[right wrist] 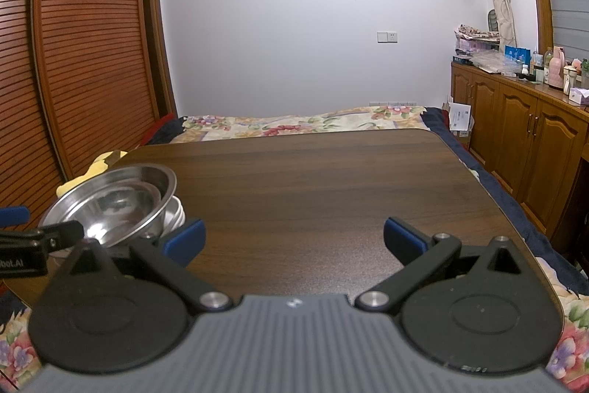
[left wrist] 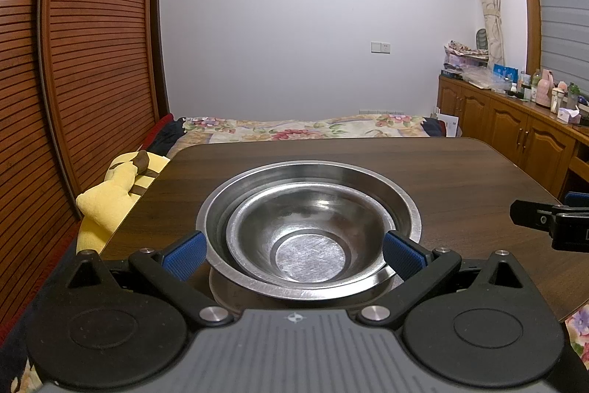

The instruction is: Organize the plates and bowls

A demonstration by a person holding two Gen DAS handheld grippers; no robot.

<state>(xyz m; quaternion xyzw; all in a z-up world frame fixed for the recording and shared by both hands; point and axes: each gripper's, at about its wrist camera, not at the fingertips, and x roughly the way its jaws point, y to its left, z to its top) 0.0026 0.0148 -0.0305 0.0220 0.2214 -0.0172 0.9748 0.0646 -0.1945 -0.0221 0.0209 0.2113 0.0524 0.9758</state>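
I see two steel bowls nested, the small bowl (left wrist: 311,238) sitting a bit off-centre inside the big bowl (left wrist: 401,201). Both rest on a white stack (right wrist: 176,214) of dishes, tilted, at the left near corner of the table (right wrist: 331,179).

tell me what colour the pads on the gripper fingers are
Blue. The pads on the right gripper show best in the right wrist view, against the dark wooden table.

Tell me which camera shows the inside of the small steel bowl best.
The left wrist view: it looks straight down into the small bowl, nested in the larger bowl, flat bottom visible. The right wrist view shows the stack only obliquely at its left edge, partly hidden by the left gripper.
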